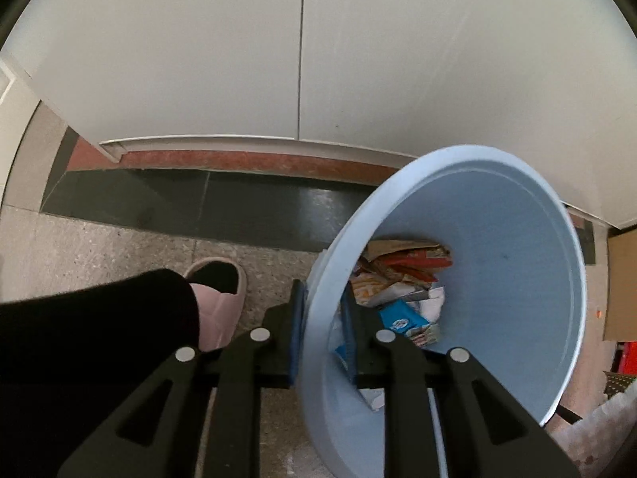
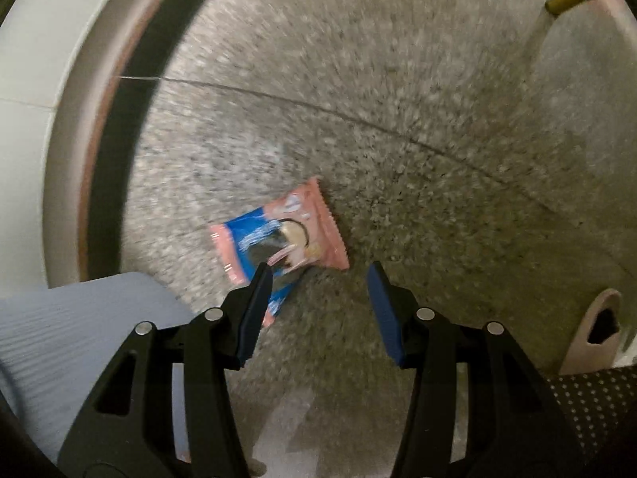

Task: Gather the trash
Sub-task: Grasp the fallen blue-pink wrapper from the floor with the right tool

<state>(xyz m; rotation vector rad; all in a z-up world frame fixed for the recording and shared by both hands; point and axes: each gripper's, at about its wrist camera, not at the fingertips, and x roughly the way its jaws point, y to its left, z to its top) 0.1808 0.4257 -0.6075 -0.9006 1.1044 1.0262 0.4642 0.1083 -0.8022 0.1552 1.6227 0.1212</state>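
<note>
L gripper [image 1: 324, 318] clamped on the rim of the blue bin [image 1: 497, 247] w/ trash inside, R gripper [image 2: 318, 279] spread, empty, just above the pink-blue wrapper [image 2: 278, 239] on the floor [image 2: 398, 119] — pickup step — next: lower, straddle wrapper, squeeze.

Left wrist view sharp, evenly lit, soft sheen on the dark floor strip [image 1: 239, 203] beyond the blue bin [image 1: 497, 279]; right wrist view dimmer, streaked with motion blur radiating around the snack wrapper [image 2: 278, 235]; both bowed by fisheye, corners black.
</note>
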